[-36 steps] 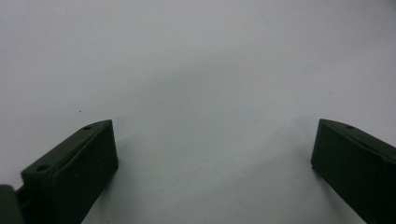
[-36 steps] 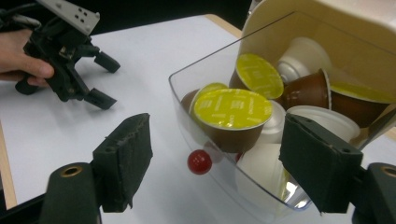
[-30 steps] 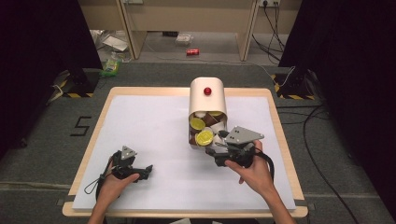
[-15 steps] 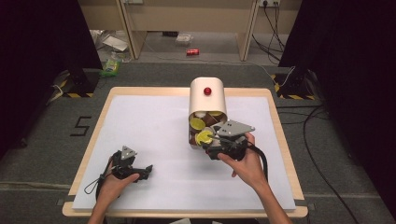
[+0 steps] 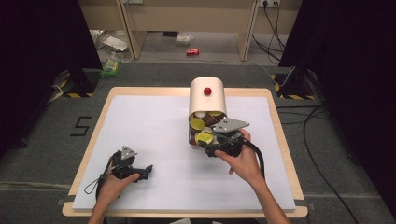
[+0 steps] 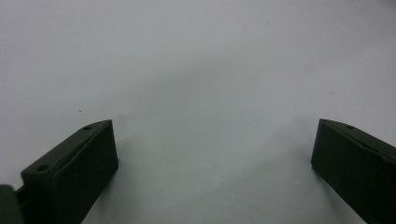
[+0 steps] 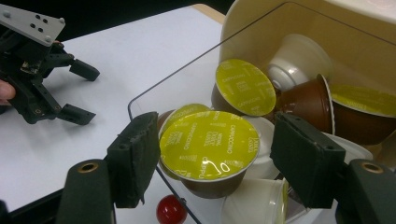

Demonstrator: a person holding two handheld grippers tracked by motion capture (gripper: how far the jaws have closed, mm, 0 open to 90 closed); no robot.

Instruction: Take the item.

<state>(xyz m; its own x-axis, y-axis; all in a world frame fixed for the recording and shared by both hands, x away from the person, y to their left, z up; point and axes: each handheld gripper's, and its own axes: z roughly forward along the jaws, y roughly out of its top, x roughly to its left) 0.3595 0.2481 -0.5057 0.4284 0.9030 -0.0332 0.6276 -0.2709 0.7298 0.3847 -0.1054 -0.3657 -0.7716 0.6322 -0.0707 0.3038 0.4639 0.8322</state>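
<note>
Right gripper view: the yellow-lidded capsule (image 7: 208,144) is seen lying between the right gripper's (image 7: 215,161) closing fingers (image 7: 135,156), not yet clamped, at the dispenser (image 5: 207,100) mouth; the left gripper (image 5: 133,169) rests apart, fingers spread.

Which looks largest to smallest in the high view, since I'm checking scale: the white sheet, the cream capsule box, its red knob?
1. White sheet, by far.
2. Cream capsule box.
3. Red knob, a small dot on the box's top.
No two look alike.
</note>
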